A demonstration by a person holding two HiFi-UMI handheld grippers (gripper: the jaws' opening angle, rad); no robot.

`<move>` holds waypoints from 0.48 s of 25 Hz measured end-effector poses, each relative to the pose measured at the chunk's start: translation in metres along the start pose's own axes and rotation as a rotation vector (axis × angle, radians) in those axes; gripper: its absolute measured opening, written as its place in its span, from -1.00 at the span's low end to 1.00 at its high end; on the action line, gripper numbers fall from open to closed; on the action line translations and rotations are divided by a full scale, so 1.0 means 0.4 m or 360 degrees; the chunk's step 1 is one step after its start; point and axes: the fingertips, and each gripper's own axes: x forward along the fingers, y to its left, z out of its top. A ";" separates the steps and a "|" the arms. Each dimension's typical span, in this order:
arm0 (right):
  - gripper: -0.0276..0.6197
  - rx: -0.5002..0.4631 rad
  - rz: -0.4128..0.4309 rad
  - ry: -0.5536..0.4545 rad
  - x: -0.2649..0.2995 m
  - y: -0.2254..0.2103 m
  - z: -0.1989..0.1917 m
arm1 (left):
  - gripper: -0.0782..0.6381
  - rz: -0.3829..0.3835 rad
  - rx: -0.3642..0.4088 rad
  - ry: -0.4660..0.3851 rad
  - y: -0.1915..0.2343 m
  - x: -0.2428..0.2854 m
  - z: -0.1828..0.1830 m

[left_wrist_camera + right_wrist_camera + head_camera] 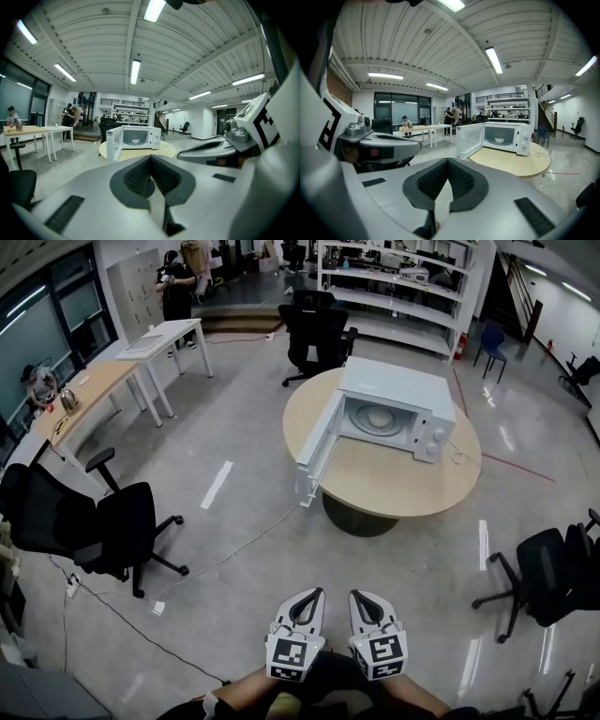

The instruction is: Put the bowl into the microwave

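A white microwave (398, 395) with a smooth casing is shown on a pale, matt wood-look table (394, 488); the grey floor (375, 568) is polished and reflective.

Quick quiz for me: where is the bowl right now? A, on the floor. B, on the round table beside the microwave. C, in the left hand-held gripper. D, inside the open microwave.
D: the white bowl sits inside the microwave, its door swung open; the left hand-held gripper and right hand-held gripper are shut and empty.
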 end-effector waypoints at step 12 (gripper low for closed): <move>-0.87 0.0054 0.0029 -0.0016 -0.009 -0.011 -0.006 | -0.65 -0.0013 0.0026 0.0028 -0.020 0.012 -0.013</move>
